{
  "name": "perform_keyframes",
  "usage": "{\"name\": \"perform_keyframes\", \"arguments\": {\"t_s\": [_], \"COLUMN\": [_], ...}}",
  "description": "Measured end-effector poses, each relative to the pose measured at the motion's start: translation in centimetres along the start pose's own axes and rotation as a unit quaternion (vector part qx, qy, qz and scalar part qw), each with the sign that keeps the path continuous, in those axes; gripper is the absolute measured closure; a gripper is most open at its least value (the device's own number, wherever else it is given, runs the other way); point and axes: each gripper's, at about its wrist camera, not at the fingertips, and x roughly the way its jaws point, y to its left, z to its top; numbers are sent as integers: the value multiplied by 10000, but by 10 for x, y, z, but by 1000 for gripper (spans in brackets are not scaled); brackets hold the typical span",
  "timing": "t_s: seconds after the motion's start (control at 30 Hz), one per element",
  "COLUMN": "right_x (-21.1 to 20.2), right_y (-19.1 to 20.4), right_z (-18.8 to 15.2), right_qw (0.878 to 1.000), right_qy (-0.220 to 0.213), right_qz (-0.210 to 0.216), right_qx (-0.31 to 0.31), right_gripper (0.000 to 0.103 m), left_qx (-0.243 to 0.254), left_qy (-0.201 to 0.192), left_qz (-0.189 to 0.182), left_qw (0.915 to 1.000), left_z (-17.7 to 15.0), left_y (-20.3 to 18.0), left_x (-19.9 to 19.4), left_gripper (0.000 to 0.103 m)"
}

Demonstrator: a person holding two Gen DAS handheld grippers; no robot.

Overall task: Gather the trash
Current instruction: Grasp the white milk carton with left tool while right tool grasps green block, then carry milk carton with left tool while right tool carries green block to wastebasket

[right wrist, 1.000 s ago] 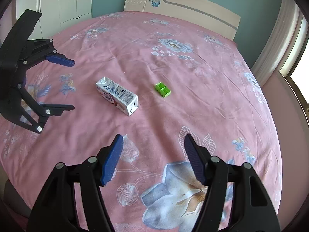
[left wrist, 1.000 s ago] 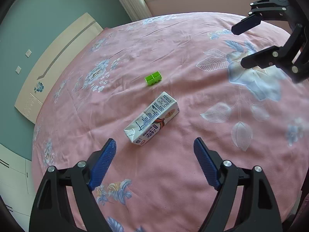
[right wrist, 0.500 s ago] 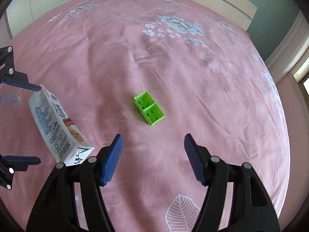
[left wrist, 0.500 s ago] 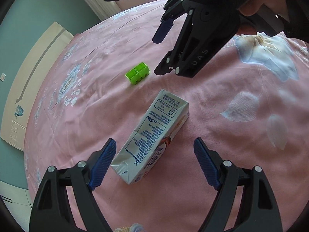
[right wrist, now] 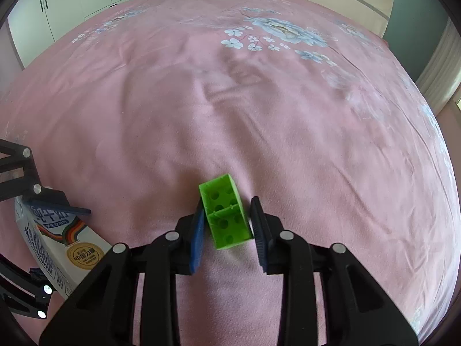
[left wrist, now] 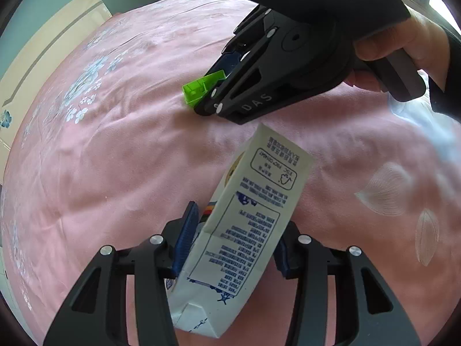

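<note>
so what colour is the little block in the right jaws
Bright green block, clearest in the right wrist view.

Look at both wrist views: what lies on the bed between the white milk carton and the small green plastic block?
Only bare pink floral bedsheet lies between the white milk carton and the green plastic block; the left wrist view shows this.
</note>
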Motion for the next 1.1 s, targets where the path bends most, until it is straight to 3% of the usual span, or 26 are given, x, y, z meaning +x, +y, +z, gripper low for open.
{"name": "perform_keyframes", "arguments": {"t_s": [0.2, 0.5, 1.1], "right_x": [-22, -103, -327], "right_y": [-6, 16, 121], "right_z": [-11, -43, -121], "right_qw": [9982, 9961, 9894], "right_qy": [-42, -175, -764], "right_qz": [-398, -717, -1226], "right_qx": [436, 491, 177], "right_gripper": [79, 79, 79], "left_qx": [-366, -978, -1290], "left_qy": [-67, -157, -879], "left_qz": [279, 468, 1398], "left_qw": [9989, 9940, 9778], "left_z": [-5, -11, -32], "left_y": [-5, -22, -105], "left_x": [-15, -66, -254], "left_gripper": [63, 63, 63]}}
